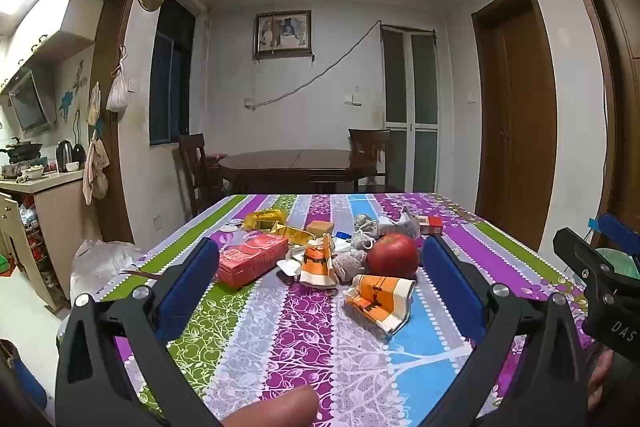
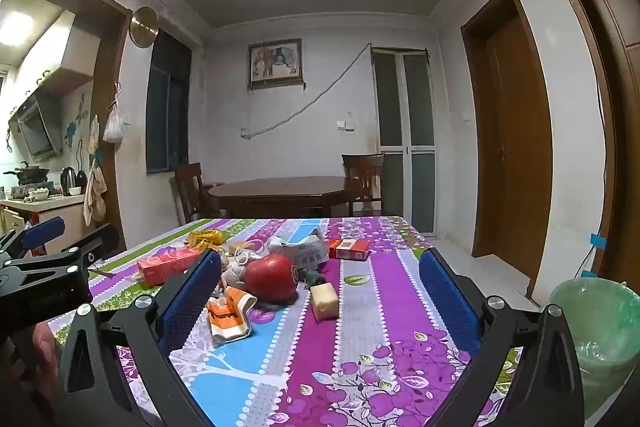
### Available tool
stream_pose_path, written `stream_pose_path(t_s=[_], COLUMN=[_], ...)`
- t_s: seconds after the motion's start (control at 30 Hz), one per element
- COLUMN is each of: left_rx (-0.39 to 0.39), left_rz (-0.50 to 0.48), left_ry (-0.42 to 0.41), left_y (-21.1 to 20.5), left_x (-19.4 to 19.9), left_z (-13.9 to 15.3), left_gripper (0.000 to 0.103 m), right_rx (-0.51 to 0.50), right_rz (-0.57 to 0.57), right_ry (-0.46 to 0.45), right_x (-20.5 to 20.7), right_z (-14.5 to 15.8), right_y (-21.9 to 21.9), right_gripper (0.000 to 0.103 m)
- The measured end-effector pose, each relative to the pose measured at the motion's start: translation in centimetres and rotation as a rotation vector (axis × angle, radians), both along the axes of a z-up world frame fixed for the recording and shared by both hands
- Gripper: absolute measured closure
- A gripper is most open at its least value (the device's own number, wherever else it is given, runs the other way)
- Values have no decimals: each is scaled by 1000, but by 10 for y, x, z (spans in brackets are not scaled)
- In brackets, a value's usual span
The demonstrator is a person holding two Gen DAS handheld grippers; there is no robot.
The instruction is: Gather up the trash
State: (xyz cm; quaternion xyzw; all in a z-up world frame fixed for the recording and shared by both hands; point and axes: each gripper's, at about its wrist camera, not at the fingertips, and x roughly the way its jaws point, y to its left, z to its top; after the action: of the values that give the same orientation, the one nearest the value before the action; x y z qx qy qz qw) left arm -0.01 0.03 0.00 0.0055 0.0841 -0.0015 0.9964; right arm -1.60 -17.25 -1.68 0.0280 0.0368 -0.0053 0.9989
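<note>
A heap of trash lies mid-table on the flowered cloth (image 1: pixel 304 343): an orange-white crumpled wrapper (image 1: pixel 380 301), a second one (image 1: pixel 318 261), a red carton (image 1: pixel 252 259), yellow foil (image 1: pixel 266 219), grey wads (image 1: pixel 362 241), a small red box (image 1: pixel 430 223) and a red apple (image 1: pixel 393 255). In the right wrist view I see the apple (image 2: pixel 270 279), a wrapper (image 2: pixel 230 315), a tan block (image 2: pixel 325 301) and the red carton (image 2: pixel 168 265). My left gripper (image 1: pixel 320 267) is open, above the near table, empty. My right gripper (image 2: pixel 320 291) is open and empty.
A bin with a green bag (image 2: pixel 596 323) stands off the table's right side. A dark dining table (image 1: pixel 296 163) with chairs is behind. A kitchen counter (image 1: pixel 36 183) is at the left. A white plastic bag (image 1: pixel 104 259) lies by the table's left edge.
</note>
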Motion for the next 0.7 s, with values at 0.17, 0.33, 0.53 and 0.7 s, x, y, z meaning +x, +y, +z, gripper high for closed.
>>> stream_pose_path(t_s=[0.17,0.33,0.53,0.7], left_rx=[-2,5,4,5], left_rz=[-3,-3,-1,-3], left_ry=[9,7,10,12], left_y=[1,0,0,0], left_x=[0,0,0,1], left_z=[0,0,0,0], left_gripper=[5,5,5,5], right_rx=[-3,3,-2,-9], right_rz=[-3,-4,-2,2], right_ry=[-5,7,12,21], right_x=[-2,-1,1,1], right_z=[2,2,0,0], right_y=[-1,-1,-1,1], right_gripper=[4,4,4,4])
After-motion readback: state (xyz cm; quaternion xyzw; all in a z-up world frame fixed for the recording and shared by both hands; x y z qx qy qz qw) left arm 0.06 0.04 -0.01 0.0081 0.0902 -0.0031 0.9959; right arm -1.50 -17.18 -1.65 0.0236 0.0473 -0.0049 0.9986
